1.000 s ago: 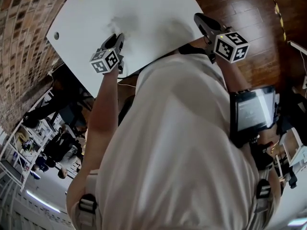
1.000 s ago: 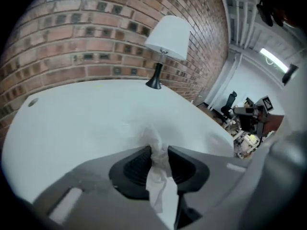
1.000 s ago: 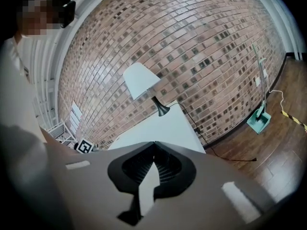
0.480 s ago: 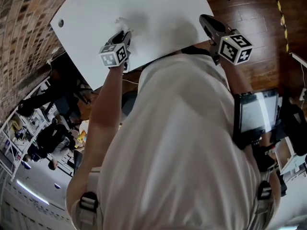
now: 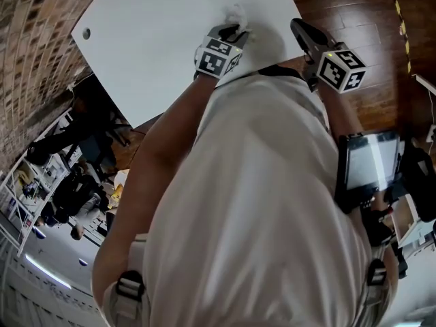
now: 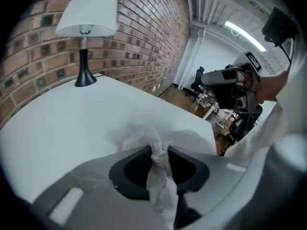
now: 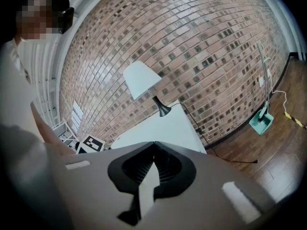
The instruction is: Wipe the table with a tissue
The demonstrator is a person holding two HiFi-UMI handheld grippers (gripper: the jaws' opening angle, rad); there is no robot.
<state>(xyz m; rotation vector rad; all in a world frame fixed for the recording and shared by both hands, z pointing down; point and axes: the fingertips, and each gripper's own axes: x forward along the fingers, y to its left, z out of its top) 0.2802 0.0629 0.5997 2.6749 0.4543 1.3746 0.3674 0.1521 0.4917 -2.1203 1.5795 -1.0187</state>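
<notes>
A brick wall (image 7: 192, 42) is seen behind the scene, and a dark wooden floor (image 5: 354, 12) is seen along the right of the head view. A white table (image 5: 150, 39) is set against the wall, and a lamp (image 6: 86, 28) with a white shade and a black foot is stood on its far end. The left gripper (image 5: 235, 29) is held tilted down over the table's near right part, with its jaws clamped on a crumpled white tissue (image 6: 144, 135). The tissue is bunched out in front of the jaw tips and is pressed against the tabletop. The right gripper (image 5: 300, 27) is held just beside the table's right edge, well apart from the tissue. Its jaw tips are brought together, and nothing is held between them.
</notes>
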